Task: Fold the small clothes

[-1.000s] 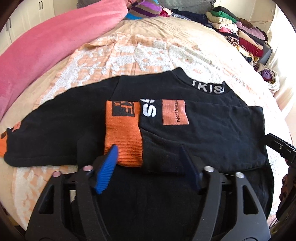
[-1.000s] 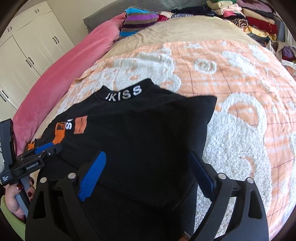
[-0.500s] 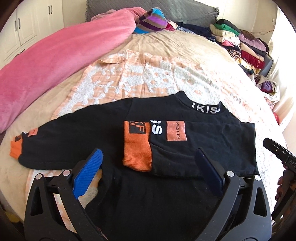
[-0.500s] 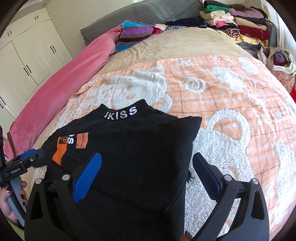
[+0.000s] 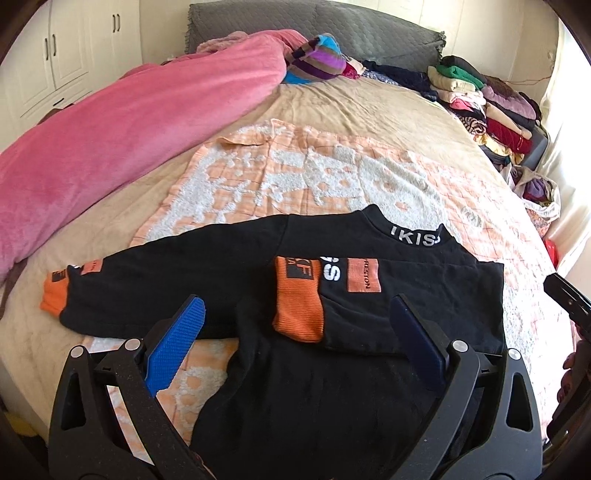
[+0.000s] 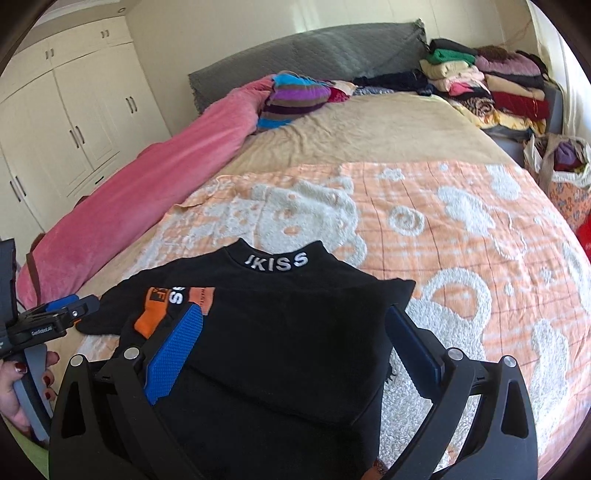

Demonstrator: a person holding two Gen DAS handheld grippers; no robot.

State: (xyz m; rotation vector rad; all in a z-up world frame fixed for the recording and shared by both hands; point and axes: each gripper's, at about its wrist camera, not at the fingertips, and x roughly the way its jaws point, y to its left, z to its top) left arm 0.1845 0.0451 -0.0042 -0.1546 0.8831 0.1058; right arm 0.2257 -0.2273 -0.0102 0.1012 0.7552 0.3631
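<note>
**Black sweatshirt laid out with one sleeve folded in; both grippers held empty above it**

Nearest the cameras, the left gripper [image 5: 295,332] is seen with its blue-padded fingers [image 5: 173,343] spread wide; its jaws have just been opening, and nothing is pinched between them. The right gripper [image 6: 291,343] is likewise seen with its fingers [image 6: 177,347] spread apart and nothing gripped. In the right wrist view, the hand [image 6: 14,391] holding the left gripper's handle is visible at the left edge.

Below both grippers, the black sweatshirt [image 5: 332,387] is spread flat on the orange-and-white patterned blanket [image 5: 295,177], at the near end of the bed. Its right sleeve is folded across the chest, so that the orange cuff [image 5: 299,314] lies near the middle of the body. The other sleeve [image 5: 155,288] is stretched out to the left, its orange cuff resting on the beige sheet [image 5: 332,99]. The collar with white lettering [image 5: 415,236] is turned toward the far side.

Farther back, a pink duvet [image 5: 129,122] is bunched along the left side of the bed. A striped garment [image 5: 317,59] lies by the grey headboard [image 5: 314,22], and stacks of folded clothes [image 5: 487,99] are piled at the far right. White wardrobe doors [image 6: 74,129] stand beyond.
</note>
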